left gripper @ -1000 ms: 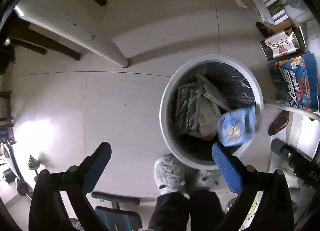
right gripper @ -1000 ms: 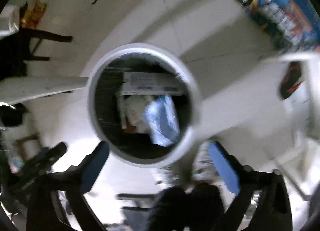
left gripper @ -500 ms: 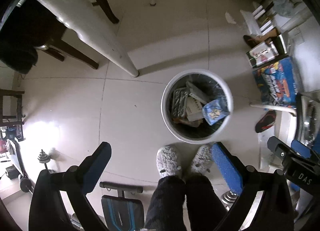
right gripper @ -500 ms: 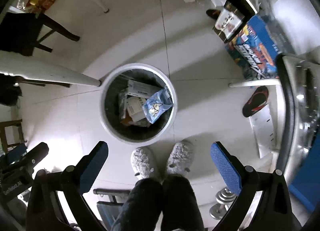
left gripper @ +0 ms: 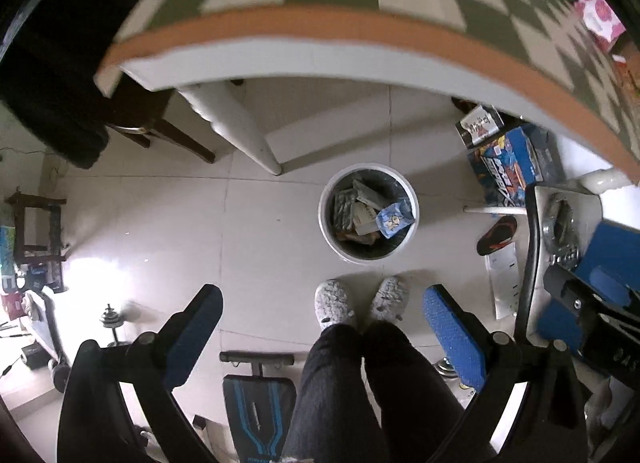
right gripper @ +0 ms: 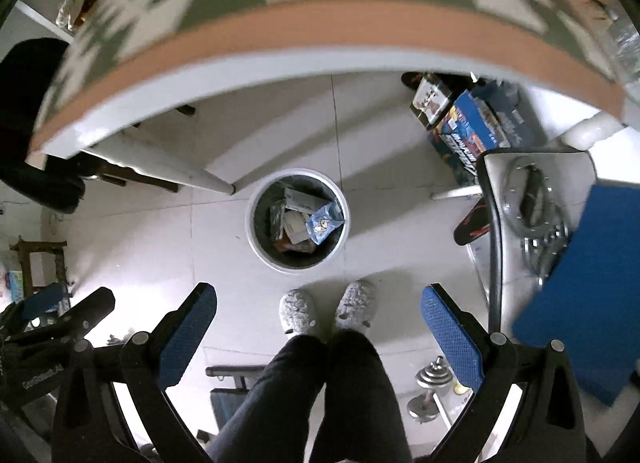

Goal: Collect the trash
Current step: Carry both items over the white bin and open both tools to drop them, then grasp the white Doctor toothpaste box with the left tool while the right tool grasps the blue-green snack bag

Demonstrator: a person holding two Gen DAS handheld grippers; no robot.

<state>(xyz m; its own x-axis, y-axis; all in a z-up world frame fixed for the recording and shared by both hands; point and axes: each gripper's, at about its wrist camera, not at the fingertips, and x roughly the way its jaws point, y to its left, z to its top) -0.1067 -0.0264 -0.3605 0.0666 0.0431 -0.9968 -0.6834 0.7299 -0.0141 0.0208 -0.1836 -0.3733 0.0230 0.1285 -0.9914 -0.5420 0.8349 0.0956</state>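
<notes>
Rising away from the bin (left gripper: 368, 211), the left gripper (left gripper: 320, 323) is now looking down from above table height, where a second ago it was hanging right over the rim. Its jaws are standing wide with nothing between them. The blue packet (left gripper: 394, 218) is lying inside the bin on the other trash, so that drop looks done. The table (left gripper: 340, 39), its checkered top blurred, is now cutting across the upper view, a table leg (left gripper: 240, 131) is standing just beside the bin, and slippers (left gripper: 334, 305) are near its front.

From the right wrist, the right gripper (right gripper: 318, 321) is likewise climbing, jaws wide and empty. The bin (right gripper: 298, 265) is shrinking below, with the packet (right gripper: 325, 222) in it. Boxes (right gripper: 468, 131) are sitting on the floor to the right, a dumbbell (right gripper: 428, 395) is lying near the feet, and a chair (right gripper: 496, 231) is crowding that side. More trash on the table is probably next.
</notes>
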